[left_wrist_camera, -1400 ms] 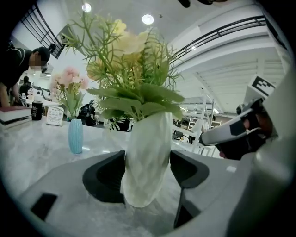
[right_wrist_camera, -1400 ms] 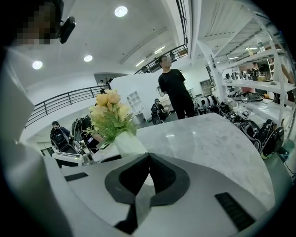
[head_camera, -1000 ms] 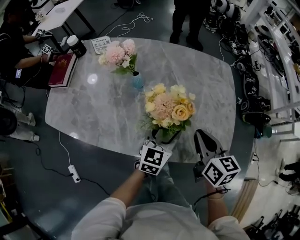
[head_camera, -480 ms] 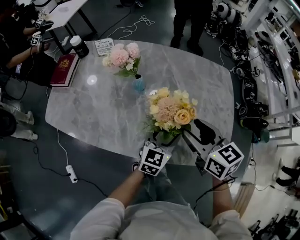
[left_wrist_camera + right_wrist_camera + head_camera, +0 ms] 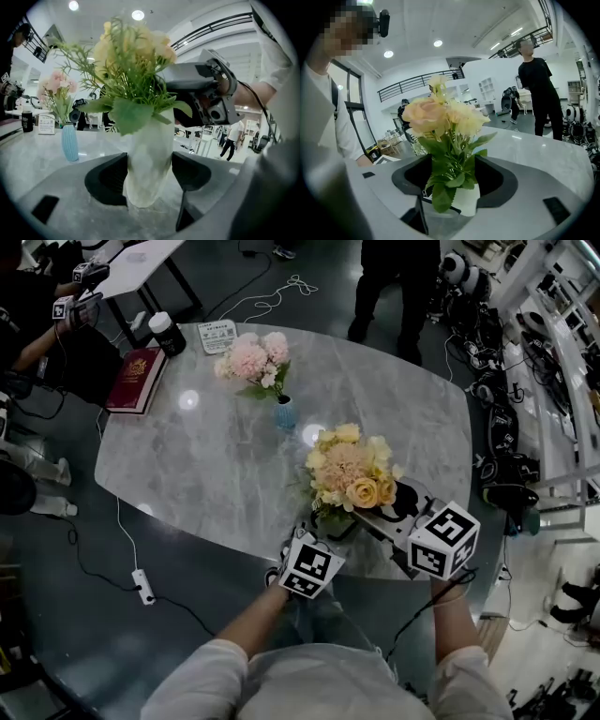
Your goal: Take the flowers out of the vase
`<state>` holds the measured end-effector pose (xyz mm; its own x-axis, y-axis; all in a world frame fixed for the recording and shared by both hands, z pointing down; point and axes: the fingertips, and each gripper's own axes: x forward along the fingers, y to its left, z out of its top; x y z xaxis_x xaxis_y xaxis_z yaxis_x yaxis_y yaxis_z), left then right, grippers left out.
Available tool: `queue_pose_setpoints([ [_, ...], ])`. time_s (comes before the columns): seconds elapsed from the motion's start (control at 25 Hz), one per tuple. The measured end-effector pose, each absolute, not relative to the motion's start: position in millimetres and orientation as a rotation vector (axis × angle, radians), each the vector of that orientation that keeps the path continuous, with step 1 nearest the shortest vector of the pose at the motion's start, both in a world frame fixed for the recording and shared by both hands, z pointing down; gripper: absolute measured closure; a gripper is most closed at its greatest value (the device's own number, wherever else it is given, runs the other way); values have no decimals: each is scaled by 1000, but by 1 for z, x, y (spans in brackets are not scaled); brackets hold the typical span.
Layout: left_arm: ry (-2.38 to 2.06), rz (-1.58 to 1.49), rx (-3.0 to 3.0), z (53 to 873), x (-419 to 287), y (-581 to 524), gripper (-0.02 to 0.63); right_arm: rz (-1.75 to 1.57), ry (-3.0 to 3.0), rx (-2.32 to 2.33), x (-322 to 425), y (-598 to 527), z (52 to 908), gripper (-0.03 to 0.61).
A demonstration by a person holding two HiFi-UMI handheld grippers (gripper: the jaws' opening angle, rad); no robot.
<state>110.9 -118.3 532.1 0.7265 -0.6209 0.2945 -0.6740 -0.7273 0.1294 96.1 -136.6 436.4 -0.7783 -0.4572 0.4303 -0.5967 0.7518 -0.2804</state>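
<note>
left gripper (image 5: 149, 176) grips vase (image 5: 148, 150); right gripper (image 5: 454, 180) just opened round flowers (image 5: 440, 117)

The table (image 5: 216, 465) top looks like grey veined marble, polished smooth and glossy (ceiling lights mirror in it). The vase (image 5: 149, 164) is frosted, milky and translucent; glass or plastic, I cannot tell. The left gripper (image 5: 149, 177) has matt black, finely ribbed pads (image 5: 112, 176) on a smooth grey plastic-looking body. The small blue vase (image 5: 69, 143) is ribbed, with a soft sheen.
</note>
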Motion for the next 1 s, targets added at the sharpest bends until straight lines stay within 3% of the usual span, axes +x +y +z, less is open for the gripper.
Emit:
queue_pose_setpoints([
  [0.8,-972,378,2715,533,109,-120,311,650,-2708,694,73,-152,446,342],
  [1.0,-960,383,2712,533,109,-120,311,640,-2728,734,78,-156,442,423],
])
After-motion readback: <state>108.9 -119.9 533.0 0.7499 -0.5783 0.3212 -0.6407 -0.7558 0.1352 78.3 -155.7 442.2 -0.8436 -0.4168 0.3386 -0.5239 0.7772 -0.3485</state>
